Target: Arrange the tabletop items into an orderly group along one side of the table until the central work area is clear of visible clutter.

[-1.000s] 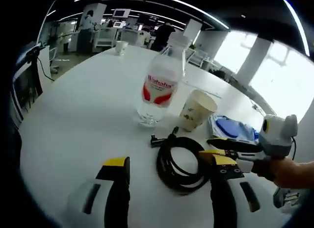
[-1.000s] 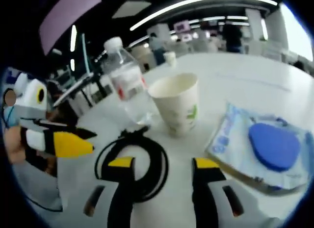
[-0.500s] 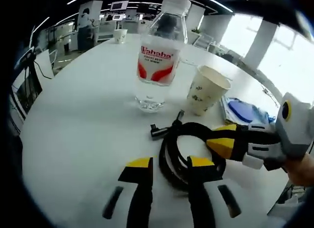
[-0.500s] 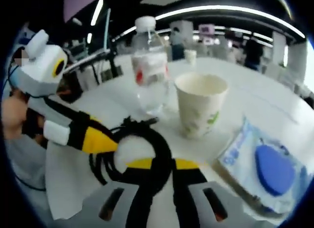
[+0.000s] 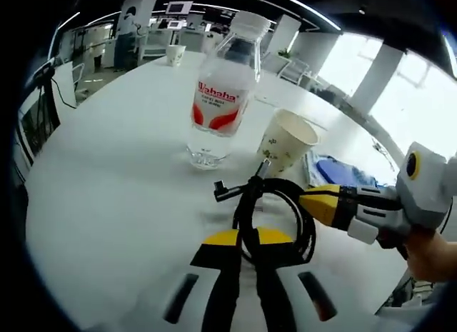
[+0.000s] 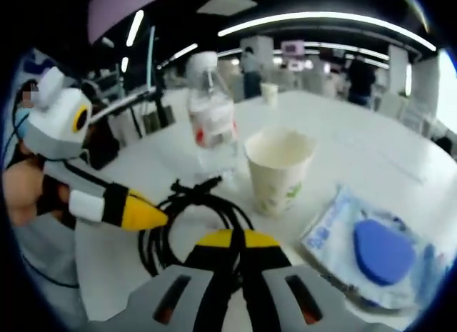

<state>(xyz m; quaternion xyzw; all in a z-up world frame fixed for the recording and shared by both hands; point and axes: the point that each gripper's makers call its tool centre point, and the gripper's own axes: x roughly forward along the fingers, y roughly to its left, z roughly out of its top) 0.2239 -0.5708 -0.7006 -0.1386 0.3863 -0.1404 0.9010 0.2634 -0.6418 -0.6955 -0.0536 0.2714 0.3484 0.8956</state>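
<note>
The white table [image 5: 107, 182] spreads wide before me, with the water bottle [image 5: 218, 96] standing beyond the paper cup [image 5: 285, 141] and the blue packet [image 6: 375, 250] lying at the cup's right. Nearest, the black cable coil [image 5: 275, 221] lies by my tips. My left claw [image 5: 246, 239] is clenched on one side of the coil and my right claw [image 6: 234, 239] on the other.

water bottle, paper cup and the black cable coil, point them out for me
water bottle [image 5: 218, 103], left gripper view, on its red and white label
paper cup [image 6: 278, 171], right gripper view, on its outer wall
black cable coil [image 5: 303, 221], left gripper view, on the loop's right side
</note>
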